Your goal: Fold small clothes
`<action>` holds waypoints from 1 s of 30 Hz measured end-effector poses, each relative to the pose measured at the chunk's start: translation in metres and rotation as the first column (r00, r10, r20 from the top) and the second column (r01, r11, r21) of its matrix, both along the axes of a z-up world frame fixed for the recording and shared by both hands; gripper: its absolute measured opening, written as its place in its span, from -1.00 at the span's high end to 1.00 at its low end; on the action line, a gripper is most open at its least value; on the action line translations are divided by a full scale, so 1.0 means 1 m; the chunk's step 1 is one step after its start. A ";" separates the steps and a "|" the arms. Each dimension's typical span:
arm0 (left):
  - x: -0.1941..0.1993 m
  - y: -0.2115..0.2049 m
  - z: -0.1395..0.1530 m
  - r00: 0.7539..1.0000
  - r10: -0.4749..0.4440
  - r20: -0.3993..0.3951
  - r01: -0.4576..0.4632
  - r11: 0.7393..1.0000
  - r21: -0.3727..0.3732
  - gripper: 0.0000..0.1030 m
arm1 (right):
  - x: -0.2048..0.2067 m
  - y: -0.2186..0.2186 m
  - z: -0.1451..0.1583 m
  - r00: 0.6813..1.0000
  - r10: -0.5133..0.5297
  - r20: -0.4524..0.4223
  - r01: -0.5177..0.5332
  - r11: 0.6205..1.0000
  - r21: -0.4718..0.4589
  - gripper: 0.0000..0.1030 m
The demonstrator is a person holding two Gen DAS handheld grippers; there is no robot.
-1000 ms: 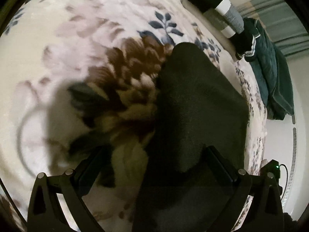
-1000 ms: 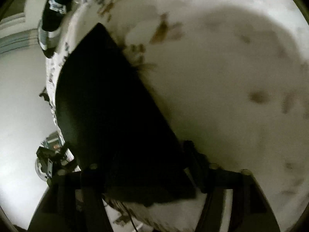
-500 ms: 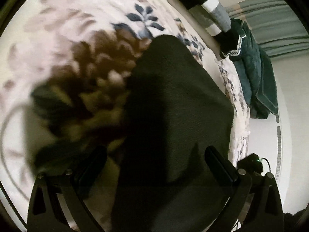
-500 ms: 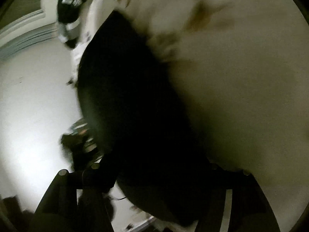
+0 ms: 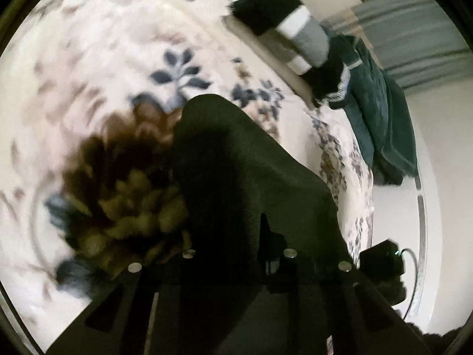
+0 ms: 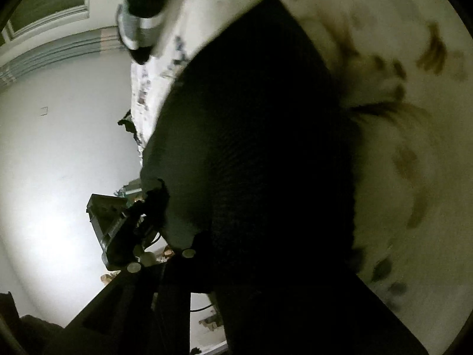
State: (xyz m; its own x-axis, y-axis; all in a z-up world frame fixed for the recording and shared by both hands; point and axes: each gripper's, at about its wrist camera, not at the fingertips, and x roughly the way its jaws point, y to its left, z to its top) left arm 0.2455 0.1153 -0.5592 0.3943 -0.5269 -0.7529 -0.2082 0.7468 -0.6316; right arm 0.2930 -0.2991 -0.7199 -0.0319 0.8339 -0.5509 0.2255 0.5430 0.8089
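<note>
Dark garment [image 5: 236, 177] pinched by left gripper [image 5: 236, 254] (right gripper's [image 6: 236, 254] grip hidden)

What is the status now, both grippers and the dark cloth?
Left gripper shut on dark cloth. Right gripper shut on it too. Cloth partly on floral bed cover. Nothing in the way.

Left tool [image 5: 236, 254] and right tool [image 6: 236, 254] both clamped shut.

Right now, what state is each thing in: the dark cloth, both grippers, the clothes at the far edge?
Dark cloth: lifted at the near edge, far end on the bedspread.
Left gripper: shut on dark cloth.
Right gripper: shut on dark cloth.
Striped garment: folded.
Teal garment: draped over the edge.
</note>
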 end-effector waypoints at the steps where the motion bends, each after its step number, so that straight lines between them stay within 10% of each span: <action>1: 0.004 -0.001 0.005 1.000 -0.012 0.001 0.012 1.000 0.002 0.64 | 0.002 0.004 0.011 1.000 -0.001 0.015 0.001 1.000 -0.002 0.62; 9: 0.090 0.007 0.077 0.994 -0.075 0.083 0.074 0.997 0.016 0.64 | 0.062 0.011 0.096 0.988 -0.052 0.146 0.054 0.998 -0.010 0.63; 18: 0.285 0.017 0.144 0.962 -0.153 0.225 0.143 0.988 0.063 0.64 | 0.224 0.023 0.172 0.931 -0.153 0.331 0.167 0.986 -0.014 0.63; 30: 0.470 0.027 0.053 0.959 -0.284 0.010 0.274 0.933 0.231 0.28 | 0.389 0.046 0.110 0.939 -0.195 0.284 0.250 0.953 -0.171 0.61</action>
